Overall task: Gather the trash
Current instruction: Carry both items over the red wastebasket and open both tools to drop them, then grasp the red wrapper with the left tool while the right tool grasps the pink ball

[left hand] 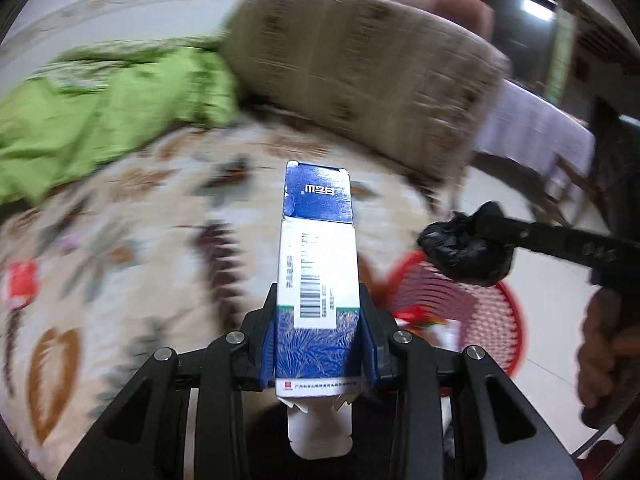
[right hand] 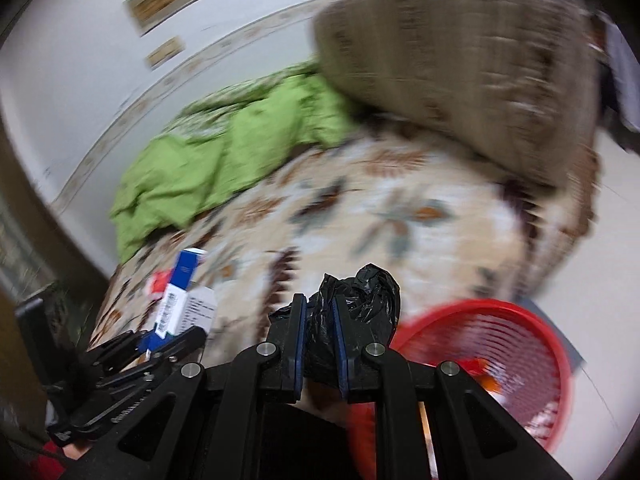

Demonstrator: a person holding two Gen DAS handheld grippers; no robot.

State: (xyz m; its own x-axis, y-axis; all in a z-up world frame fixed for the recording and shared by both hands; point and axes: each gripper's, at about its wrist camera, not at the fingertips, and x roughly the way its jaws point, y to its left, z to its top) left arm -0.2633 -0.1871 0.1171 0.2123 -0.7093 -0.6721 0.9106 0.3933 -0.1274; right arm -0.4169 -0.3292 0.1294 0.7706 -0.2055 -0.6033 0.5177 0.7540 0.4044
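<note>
My left gripper (left hand: 318, 292) is shut on a blue and white carton box (left hand: 318, 264), held upright above the patterned bed; the box also shows in the right wrist view (right hand: 180, 296). My right gripper (right hand: 320, 304) is shut on a crumpled black plastic bag (right hand: 360, 296), which also shows in the left wrist view (left hand: 468, 246). A red mesh basket (right hand: 532, 344) stands on the floor beside the bed, just below and right of the black bag. It also shows in the left wrist view (left hand: 496, 320), and holds some scraps.
The bed has a leaf-patterned sheet (left hand: 160, 208), a green blanket (left hand: 100, 104) at the back left and a brown pillow (left hand: 360, 68) at the back. A small red item (left hand: 22, 280) lies on the sheet at left. Pale tiled floor (left hand: 560, 320) lies to the right.
</note>
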